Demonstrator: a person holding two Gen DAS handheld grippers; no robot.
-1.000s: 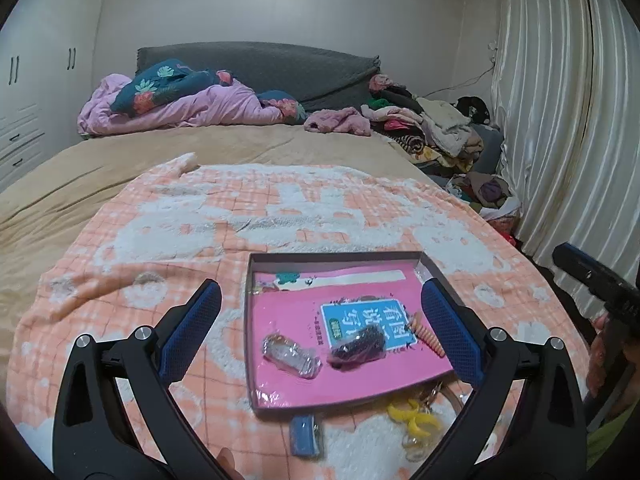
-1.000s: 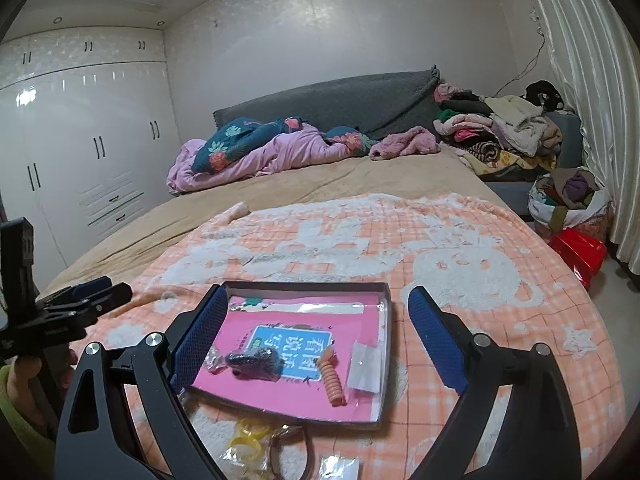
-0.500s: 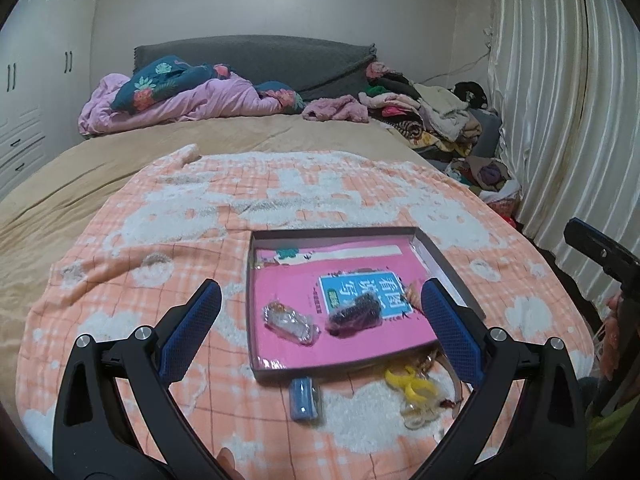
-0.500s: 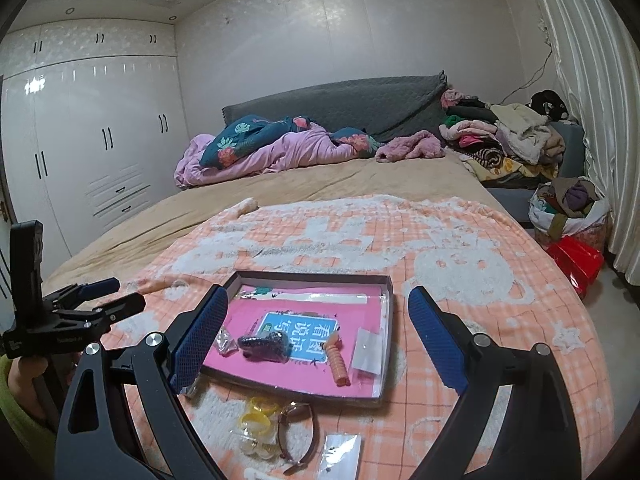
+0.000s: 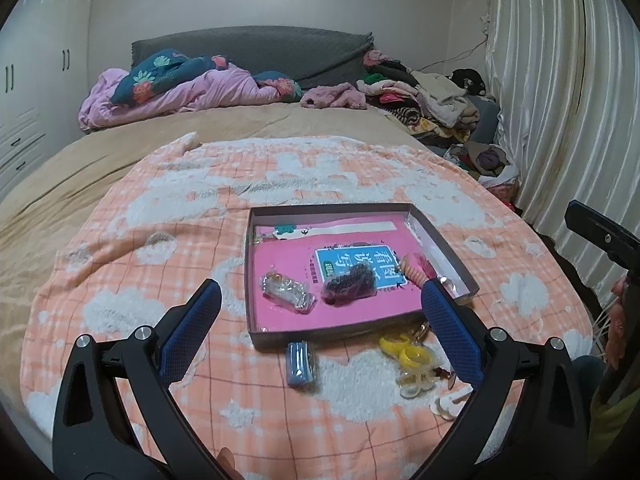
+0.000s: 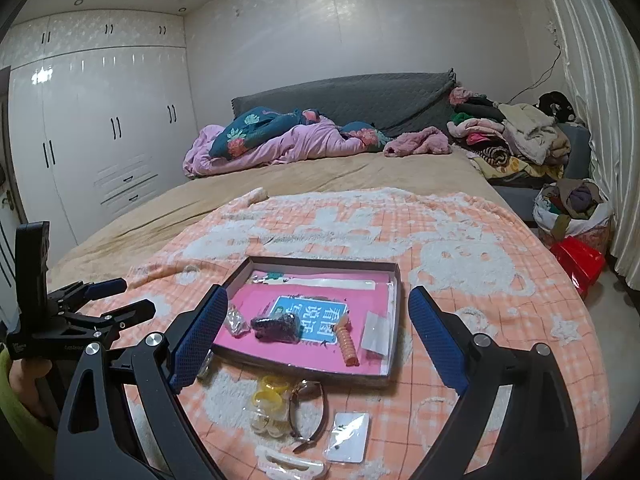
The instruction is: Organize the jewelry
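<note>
A shallow grey box point(image 5: 436, 248), lined with a pink booklet, is seen lying on an orange checked blanket point(image 5: 160, 216) spread over the bed. Several pieces are already held in it: a clear packet with a bracelet point(image 5: 286, 293), a bagged dark beaded piece point(image 5: 351, 283), an orange spiral hair tie point(image 6: 347, 342) and a small clear sachet point(image 6: 374, 334) at the right wall.

Outside the box, along its near edge, the unsorted pieces are found: yellow rings point(image 6: 269, 394), a pair of glasses point(image 6: 310, 412), a flat packet of ear studs point(image 6: 348, 436), a white clip point(image 6: 288, 460) and a blue item point(image 5: 300, 362).

The gathering step is judged to be partly done; a pick of one of the loose pieces appears to be called for next, which would need a descent to the blanket and a careful pinch on something thin and flat.

The left gripper point(image 5: 320, 332) is held wide open and empty above the box's near edge, the blue item lying between its fingers. The right gripper point(image 6: 316, 340) is likewise spread wide with nothing held, the box framed between its fingers, the loose pieces just nearer.
</note>
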